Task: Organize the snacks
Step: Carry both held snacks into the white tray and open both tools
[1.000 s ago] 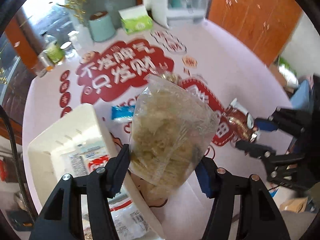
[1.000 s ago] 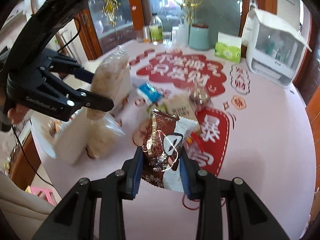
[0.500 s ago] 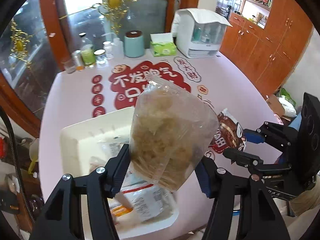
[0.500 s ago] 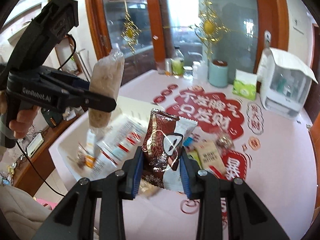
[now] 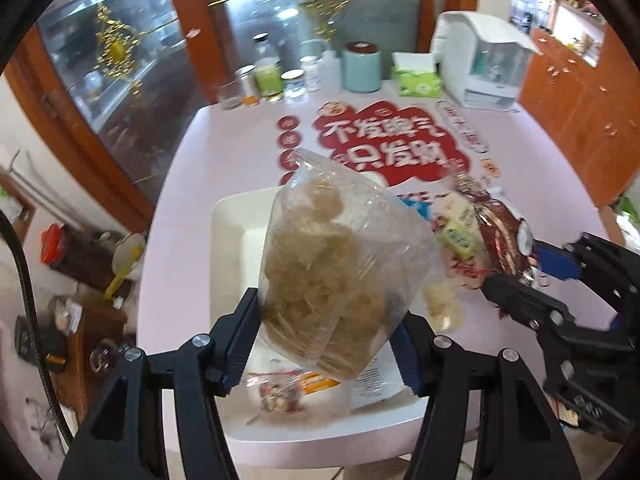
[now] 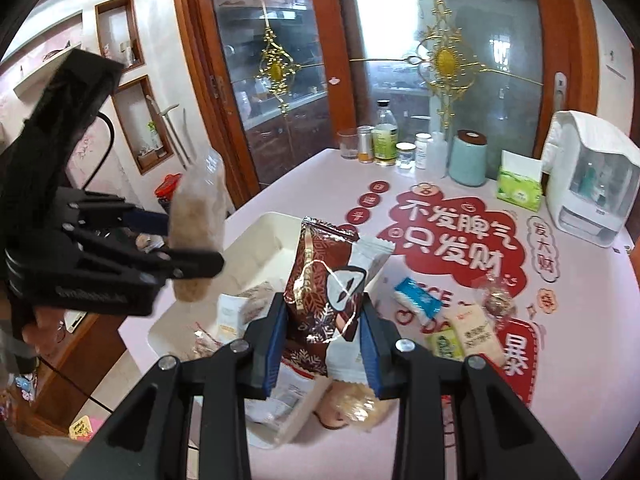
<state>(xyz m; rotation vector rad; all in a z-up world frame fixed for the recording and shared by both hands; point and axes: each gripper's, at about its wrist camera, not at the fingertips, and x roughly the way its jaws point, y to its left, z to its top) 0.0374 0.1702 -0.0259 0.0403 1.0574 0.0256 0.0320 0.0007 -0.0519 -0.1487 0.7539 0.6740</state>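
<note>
The left gripper (image 5: 326, 344) stays clamped on a clear bag of pale crisps (image 5: 340, 276), held above the white tray (image 5: 230, 248) at the near left edge of the tabletop (image 5: 208, 152); since half a second ago the view has tilted up, showing more glass door. The right gripper (image 6: 324, 344) is still clamped on a brown-and-white snack packet (image 6: 332, 280) (upright between the pads), now over the tray's right rim. A blue packet (image 6: 416, 302) and a beige packet (image 6: 478, 334) lie near the tabletop's middle.
</note>
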